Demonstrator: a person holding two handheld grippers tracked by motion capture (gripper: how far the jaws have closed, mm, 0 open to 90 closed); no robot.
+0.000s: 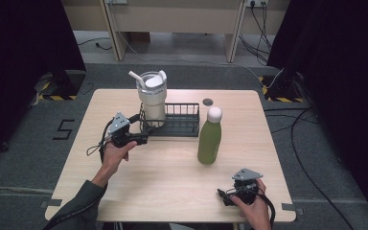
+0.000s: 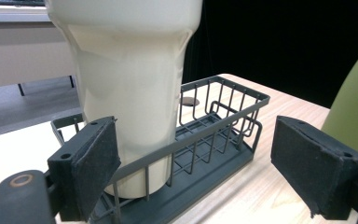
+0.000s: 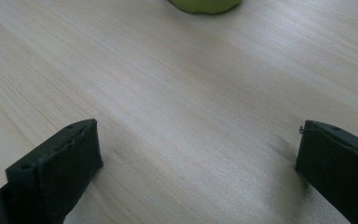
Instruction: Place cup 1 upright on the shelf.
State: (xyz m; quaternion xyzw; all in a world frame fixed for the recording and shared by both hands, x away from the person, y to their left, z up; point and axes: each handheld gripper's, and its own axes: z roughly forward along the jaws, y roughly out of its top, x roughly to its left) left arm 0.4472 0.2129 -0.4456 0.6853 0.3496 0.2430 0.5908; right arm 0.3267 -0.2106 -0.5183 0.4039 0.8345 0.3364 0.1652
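Light wooden table (image 1: pixel 172 191) across the middle of the frame, on grey carpet (image 1: pixel 24 158). Black curtains (image 1: pixel 24 38) down the left and right edges. At the top, pale desk legs and panel (image 1: pixel 172 19), with a wall socket (image 1: pixel 256 3) at upper right and black cables (image 1: pixel 261 33) trailing down from it. Yellow-and-black hazard tape (image 1: pixel 52 97) at mid left and mid right. A black "5" (image 1: pixel 63 129) marked on the floor left of the table. Soft, even lighting from above.

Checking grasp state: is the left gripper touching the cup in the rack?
Apart. In the left gripper view, the left gripper has its jaws wide open, and the rack wires stand between them and the cup.
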